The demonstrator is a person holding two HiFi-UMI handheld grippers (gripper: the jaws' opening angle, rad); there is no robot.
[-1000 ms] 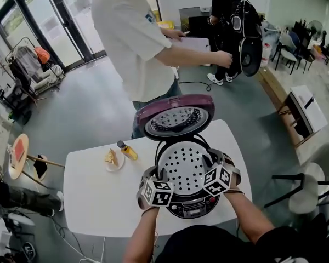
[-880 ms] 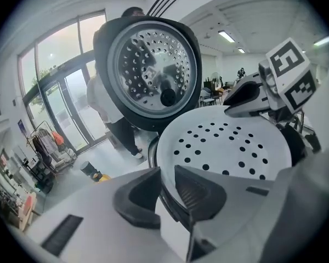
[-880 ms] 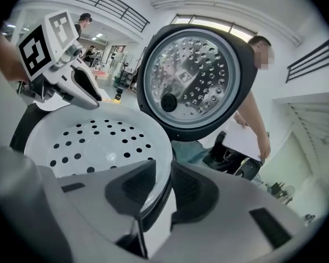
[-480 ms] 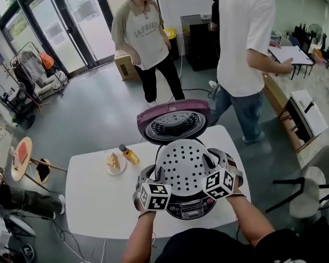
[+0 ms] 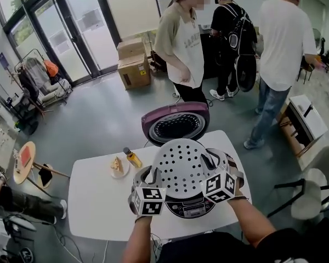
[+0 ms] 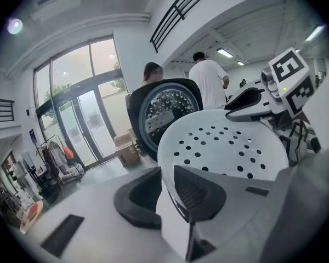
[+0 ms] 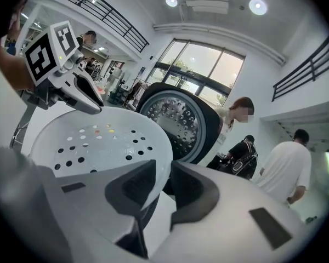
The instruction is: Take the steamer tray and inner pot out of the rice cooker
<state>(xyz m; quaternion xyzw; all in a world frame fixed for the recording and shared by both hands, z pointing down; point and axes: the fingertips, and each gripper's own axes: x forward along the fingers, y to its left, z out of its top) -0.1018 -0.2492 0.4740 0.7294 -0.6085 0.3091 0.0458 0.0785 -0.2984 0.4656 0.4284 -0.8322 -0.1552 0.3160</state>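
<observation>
A white perforated steamer tray [image 5: 182,166] hangs above the rice cooker [image 5: 193,208], lifted clear of its opening. My left gripper [image 5: 153,175] is shut on the tray's left rim, and my right gripper [image 5: 210,161] is shut on its right rim. In the left gripper view the rim of the tray [image 6: 225,147] sits pinched between the dark pads of the left gripper [image 6: 167,193]. The right gripper [image 7: 162,182] pinches the tray [image 7: 98,144] in the same way. The cooker's purple lid [image 5: 175,124] stands open behind. The tray hides the inner pot.
On the white table [image 5: 98,201], left of the cooker, are a plate with food [image 5: 118,166] and a small bottle [image 5: 134,158]. Three people stand beyond the table. A chair [image 5: 310,193] is at the right and a round stool [image 5: 23,160] at the left.
Both grippers have risen together with the steamer tray, which now sits higher above the cooker. The people behind the table have walked to new places.
</observation>
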